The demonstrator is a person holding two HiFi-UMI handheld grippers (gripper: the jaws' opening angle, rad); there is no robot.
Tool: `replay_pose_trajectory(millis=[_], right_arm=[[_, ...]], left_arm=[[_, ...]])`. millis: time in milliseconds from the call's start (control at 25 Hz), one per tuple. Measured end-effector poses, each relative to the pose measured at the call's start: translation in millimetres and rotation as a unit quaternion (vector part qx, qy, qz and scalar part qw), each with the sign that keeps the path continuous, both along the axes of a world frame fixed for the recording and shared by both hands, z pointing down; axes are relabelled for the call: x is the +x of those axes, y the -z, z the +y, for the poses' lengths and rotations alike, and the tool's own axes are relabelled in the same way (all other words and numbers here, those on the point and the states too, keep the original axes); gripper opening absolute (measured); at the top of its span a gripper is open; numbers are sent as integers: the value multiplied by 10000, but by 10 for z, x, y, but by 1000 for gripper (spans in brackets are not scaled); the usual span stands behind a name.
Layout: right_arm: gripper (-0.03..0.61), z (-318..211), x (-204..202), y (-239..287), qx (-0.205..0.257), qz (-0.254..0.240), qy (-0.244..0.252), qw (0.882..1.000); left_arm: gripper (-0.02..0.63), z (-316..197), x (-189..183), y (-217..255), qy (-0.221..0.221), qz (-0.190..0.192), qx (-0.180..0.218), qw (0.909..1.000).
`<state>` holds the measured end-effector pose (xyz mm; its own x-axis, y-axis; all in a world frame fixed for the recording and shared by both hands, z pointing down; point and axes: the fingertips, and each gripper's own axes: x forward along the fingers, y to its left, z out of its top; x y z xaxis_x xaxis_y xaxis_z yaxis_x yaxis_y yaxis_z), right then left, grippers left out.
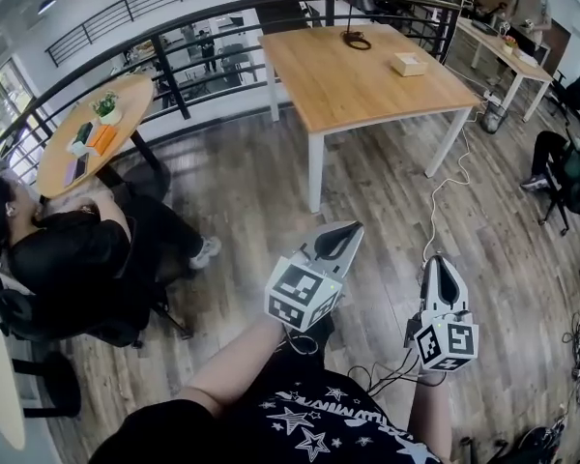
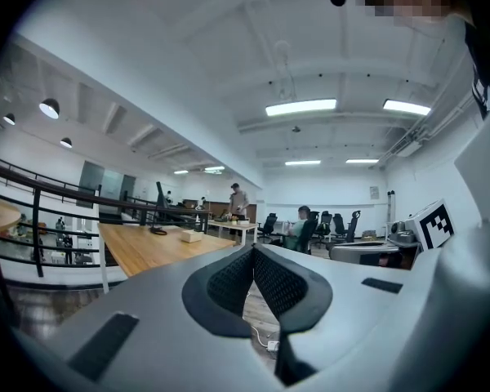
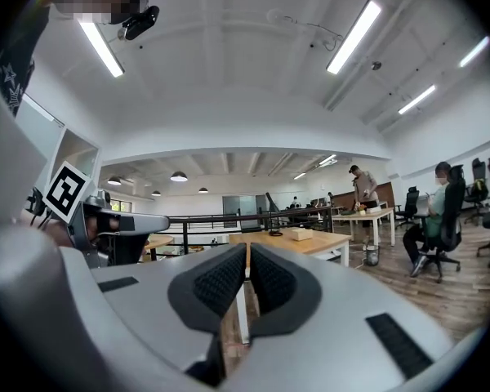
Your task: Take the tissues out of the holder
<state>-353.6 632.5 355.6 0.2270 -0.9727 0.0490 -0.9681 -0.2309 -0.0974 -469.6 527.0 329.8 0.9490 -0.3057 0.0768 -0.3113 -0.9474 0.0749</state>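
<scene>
Grippers: two, namely the left gripper (image 1: 353,230) and the right gripper (image 1: 439,263), each bearing one marker cube, the left cube (image 1: 303,295) and the right cube (image 1: 447,343), two cubes in all. Wood-topped counters: three, namely one rectangular counter (image 1: 358,90), one round counter (image 1: 130,95) and one long counter (image 1: 524,62). Tissue holder (image 1: 409,63): one; other people clearly countable: three, namely one person in black (image 1: 68,249), one standing person (image 1: 527,8) and one seated person (image 1: 568,162).

Wooden table (image 1: 348,85), round table (image 1: 133,100), black railing (image 1: 173,88), seated person (image 1: 68,249), white floor cable (image 1: 433,211)
</scene>
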Motion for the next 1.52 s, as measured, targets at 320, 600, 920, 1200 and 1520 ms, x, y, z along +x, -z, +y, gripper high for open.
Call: replay_pose_trajectory(millis=[320, 600, 920, 1200, 1520], right_arm=[[23, -606, 603, -55, -52, -28, -113, 9999], [23, -1572, 1163, -40, -115, -98, -113, 9998], [23, -2629, 1690, -100, -258, -259, -24, 9993], [23, -3365, 1953, -112, -381, -276, 147, 9988], [23, -3839, 2259, -193, -436, -424, 285, 9977]], left_arm=[[12, -723, 692, -66, -205, 18, 140, 9997], [12, -1666, 1192, -140, -106, 9, -80, 9999], [12, -2629, 1678, -117, -35, -60, -73, 9999], [12, -3325, 1924, -186, 27, -94, -295, 9995], [12, -3765, 2229, -216, 118, -136, -326, 9993]])
